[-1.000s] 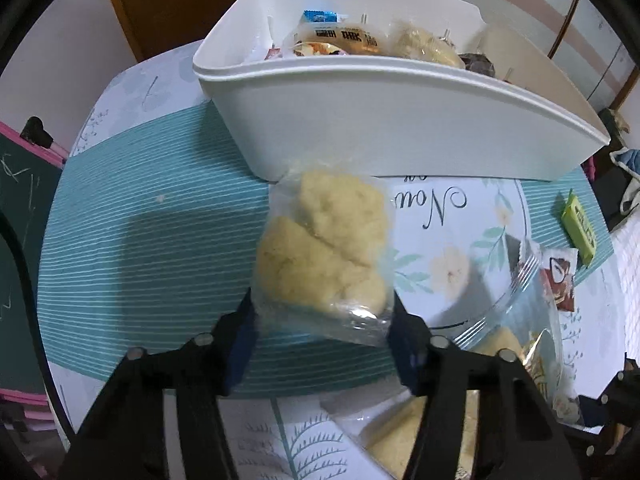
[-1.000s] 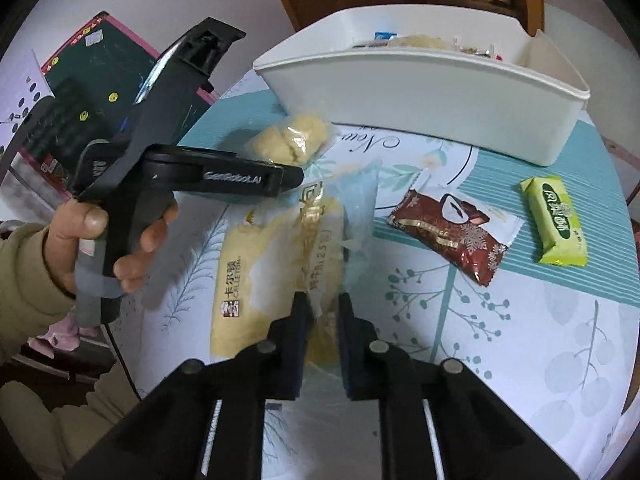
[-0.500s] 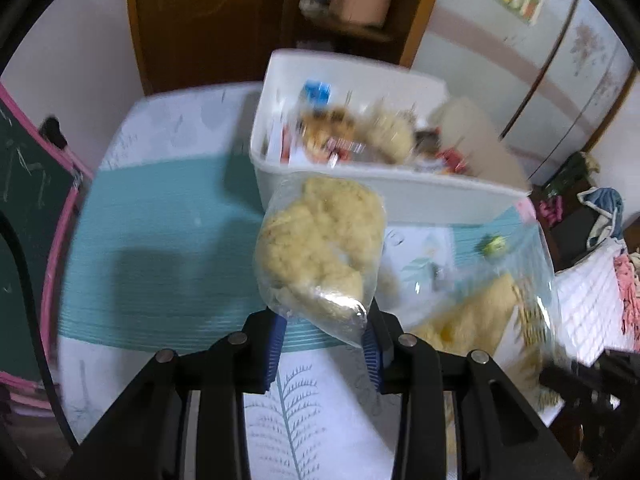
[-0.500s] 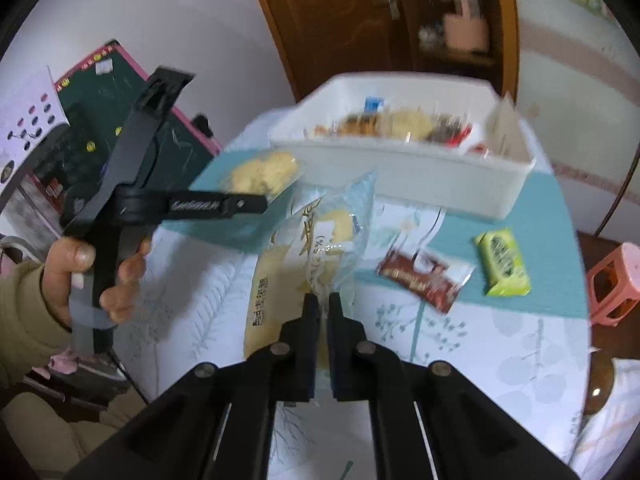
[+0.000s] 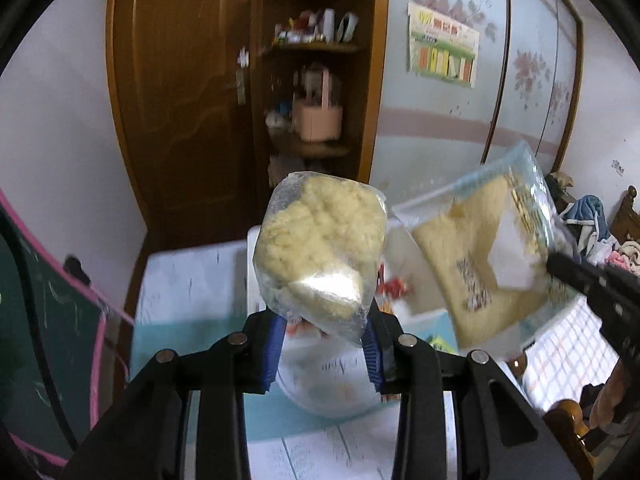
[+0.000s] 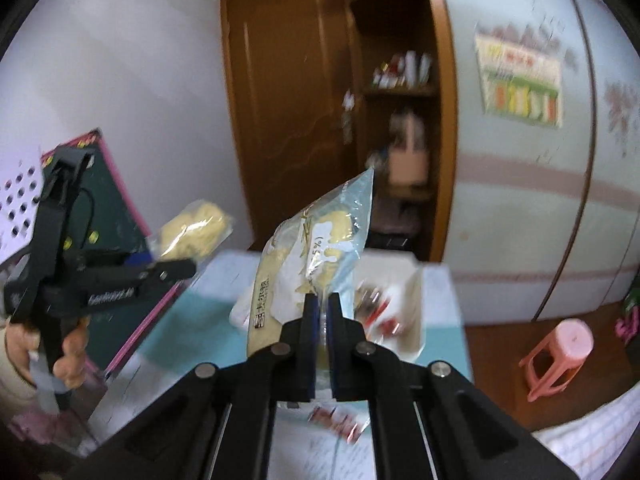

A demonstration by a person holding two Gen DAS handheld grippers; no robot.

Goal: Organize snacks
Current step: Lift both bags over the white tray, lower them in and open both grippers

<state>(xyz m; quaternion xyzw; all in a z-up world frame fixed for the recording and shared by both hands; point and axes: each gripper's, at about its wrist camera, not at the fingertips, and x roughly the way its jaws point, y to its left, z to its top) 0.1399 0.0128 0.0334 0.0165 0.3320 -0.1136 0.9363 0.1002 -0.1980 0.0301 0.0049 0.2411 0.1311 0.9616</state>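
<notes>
My left gripper (image 5: 324, 336) is shut on a clear bag of yellow cake (image 5: 320, 252) and holds it high above the table. My right gripper (image 6: 322, 312) is shut on a long clear packet of yellow bread (image 6: 312, 264) with printed lettering, also lifted. That packet shows at the right of the left wrist view (image 5: 488, 256). The left gripper and its bag (image 6: 192, 228) show at the left of the right wrist view. The white bin (image 6: 412, 300) with snacks inside sits below and beyond both packets, mostly hidden.
The table with a teal striped cloth (image 5: 168, 340) lies below. A red-brown snack packet (image 6: 336, 420) lies on it under my right gripper. A green chalkboard (image 5: 40, 320) stands left, a pink stool (image 6: 560, 348) right, a wooden door and shelves behind.
Both grippers have risen well above the table with their packets and tilted up toward the room. The bin has dropped low in both views.
</notes>
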